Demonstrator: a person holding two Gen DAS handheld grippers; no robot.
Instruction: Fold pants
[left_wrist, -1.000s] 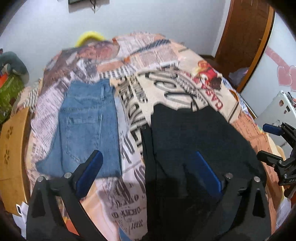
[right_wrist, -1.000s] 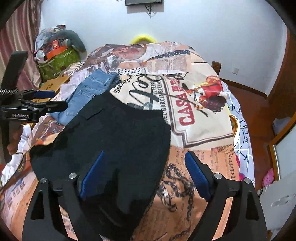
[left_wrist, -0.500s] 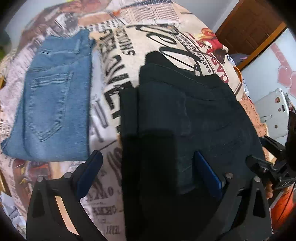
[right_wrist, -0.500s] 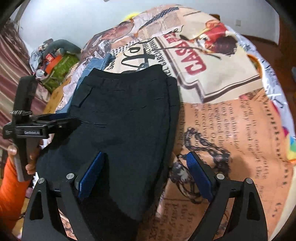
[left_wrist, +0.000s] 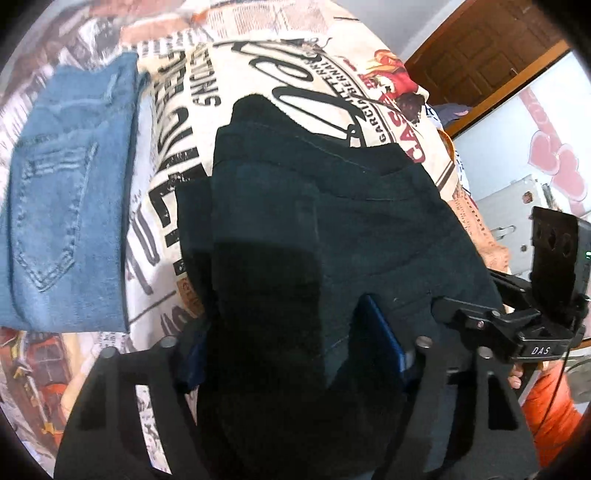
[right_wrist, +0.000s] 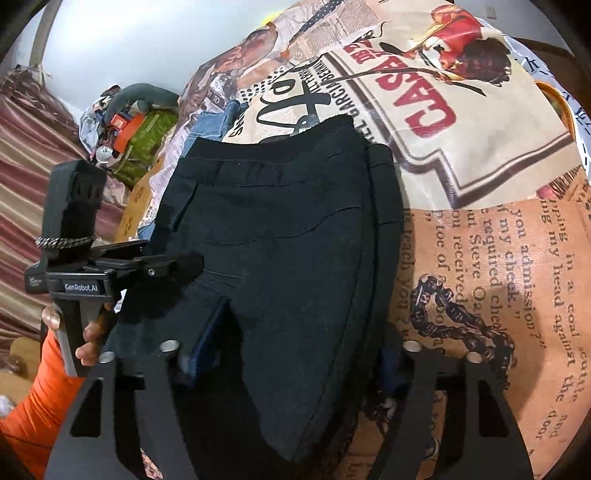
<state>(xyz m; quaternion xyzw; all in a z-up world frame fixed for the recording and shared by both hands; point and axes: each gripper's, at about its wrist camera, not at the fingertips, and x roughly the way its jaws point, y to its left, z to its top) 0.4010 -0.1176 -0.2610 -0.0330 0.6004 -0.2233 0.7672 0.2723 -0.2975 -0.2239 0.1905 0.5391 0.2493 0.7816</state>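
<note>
Black pants (left_wrist: 332, 229) folded, flat on the printed bedspread (left_wrist: 177, 155), waistband at the far end from both sets of jaws, near hem running in between them.

Left gripper (left_wrist: 291, 350): jaws wide apart, straddling the near left portion of the pants. Blue pads (left_wrist: 384, 339) low against the cloth, one on either side of a dark fold. Grip on the fabric not confirmed; cloth between the jaws, pads not closed on it. In the right wrist view, same gripper (right_wrist: 184, 266) seen side-on at the left edge of the pants, fingertips touching or just over the cloth; which, cannot tell. Handle held by a hand (right_wrist: 85, 332) in an orange sleeve.

Right gripper (right_wrist: 291, 358): jaws likewise wide apart, spanning the near right portion of the pants. Left pad against the cloth, right pad mostly hidden at the garment's right edge beside the bedspread. No closed hold visible. In the left wrist view, same gripper (left_wrist: 461, 314) side-on at the right edge of the pants, tips at the cloth.

Blue jeans (left_wrist: 62, 192) folded, well to the left of the left jaws, apart from the black pants with a strip of bedspread between. Wooden door (left_wrist: 491, 48) beyond the right jaw, far side. Pile of soft items (right_wrist: 133, 122) beyond the left gripper, by the wall.
</note>
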